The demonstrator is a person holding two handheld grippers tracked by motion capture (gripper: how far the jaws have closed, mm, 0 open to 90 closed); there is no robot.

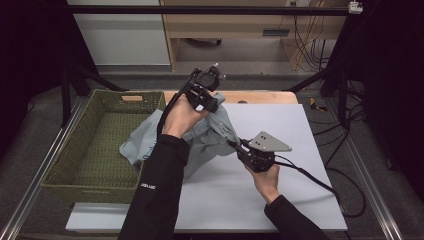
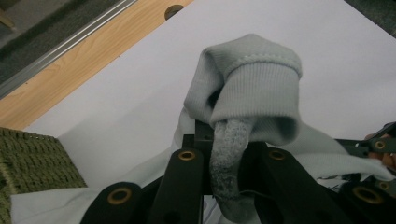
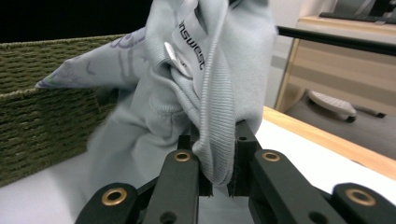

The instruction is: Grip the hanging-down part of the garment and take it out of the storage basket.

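Clearance: open on the right, obstructed on the left.
The white table surface (image 1: 280, 130) is bare right and near. The green woven basket (image 1: 100, 145) and the draped grey garment (image 1: 210, 135) block the left.

High view: overhead, facing forward-down. Gripper views: close along own jaws; all share grey garment (image 1: 212, 135), green basket (image 1: 75, 155).

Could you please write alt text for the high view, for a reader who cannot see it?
A person holds a pale grey sweatshirt between two handheld grippers, the left gripper raised above the right gripper. The garment hangs partly over the rim of a green woven basket on a white table.
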